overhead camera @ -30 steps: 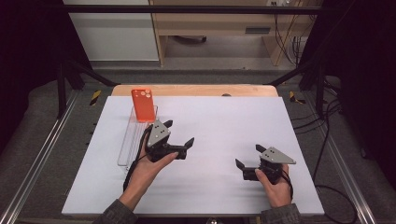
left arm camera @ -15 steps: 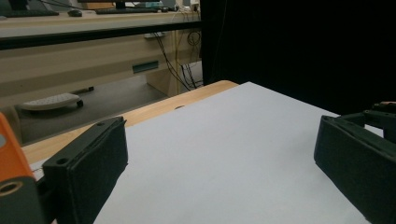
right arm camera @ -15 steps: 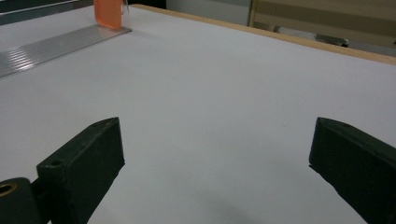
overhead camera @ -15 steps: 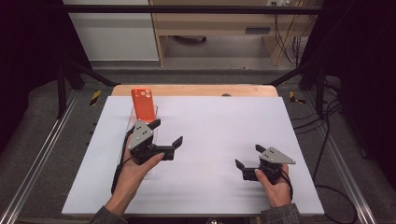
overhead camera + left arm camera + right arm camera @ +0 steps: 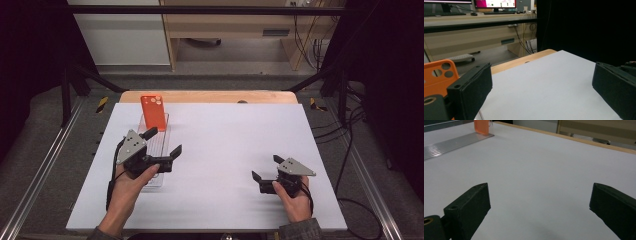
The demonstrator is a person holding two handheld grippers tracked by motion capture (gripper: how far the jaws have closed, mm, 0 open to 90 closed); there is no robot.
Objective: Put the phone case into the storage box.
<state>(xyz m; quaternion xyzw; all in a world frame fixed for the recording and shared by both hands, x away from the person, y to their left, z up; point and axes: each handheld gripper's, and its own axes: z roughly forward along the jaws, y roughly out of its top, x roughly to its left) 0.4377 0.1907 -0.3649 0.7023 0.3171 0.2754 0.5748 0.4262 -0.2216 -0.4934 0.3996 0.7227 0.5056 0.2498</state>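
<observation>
The orange phone case (image 5: 153, 112) stands upright at the far end of a clear rack (image 5: 161, 131) on the table's (image 5: 235, 135) left side, just beyond the left gripper (image 5: 163, 142), whose jaws gape empty, while the right gripper (image 5: 264, 168), equally spread, rests well apart.

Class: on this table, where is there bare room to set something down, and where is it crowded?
The white table is bare between the left gripper and right gripper, and along its far right side. It is crowded at far left, around the orange phone case and the clear ridged rack.
</observation>
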